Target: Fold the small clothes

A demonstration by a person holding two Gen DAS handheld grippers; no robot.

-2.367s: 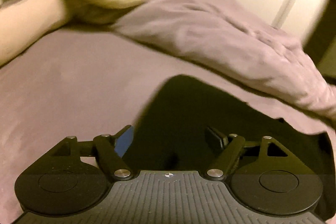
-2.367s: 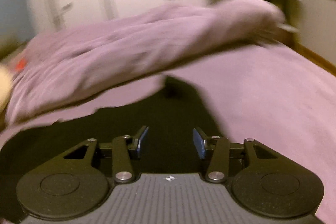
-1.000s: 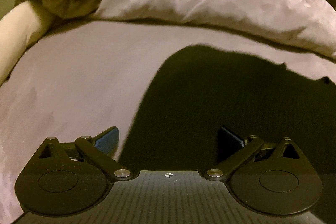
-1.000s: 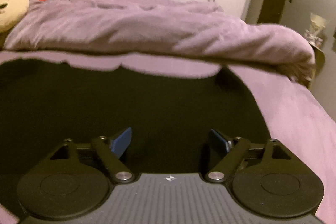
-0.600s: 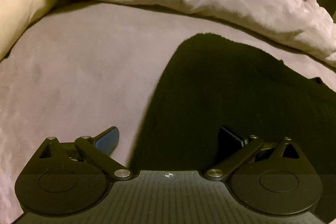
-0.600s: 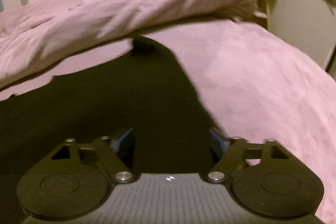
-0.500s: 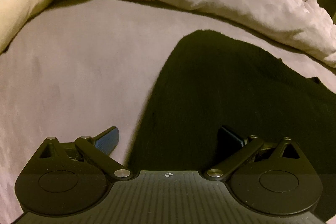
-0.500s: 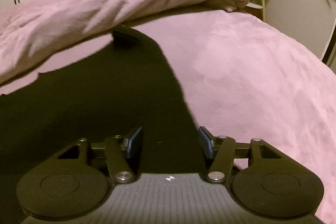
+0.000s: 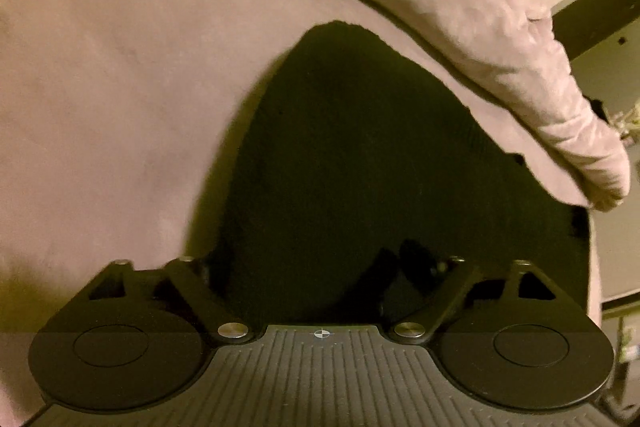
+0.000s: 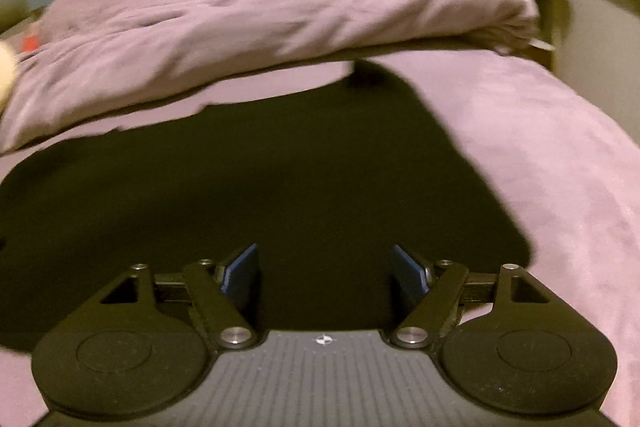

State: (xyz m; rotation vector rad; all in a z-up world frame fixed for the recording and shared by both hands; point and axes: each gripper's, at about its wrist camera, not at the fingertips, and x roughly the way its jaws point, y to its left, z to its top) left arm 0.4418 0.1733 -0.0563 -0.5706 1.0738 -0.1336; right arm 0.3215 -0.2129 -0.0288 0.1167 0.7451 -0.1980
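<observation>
Left claw (image 9: pixel 316 267) closing over the black shirt (image 9: pixel 360 155), right claw (image 10: pixel 324 271) spreading: pinch just the hem, I'd say.

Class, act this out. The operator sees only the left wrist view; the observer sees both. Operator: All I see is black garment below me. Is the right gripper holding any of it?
Observer: No. The right gripper's jaws are opening above the garment, and its blue pads are bare.
Operator: Where does the garment end on that side?
Observer: Its edge lies on the sheet, just right of that gripper.
Operator: Anything else on the bed?
Observer: A cream plush at the far left, beside the duvet.
</observation>
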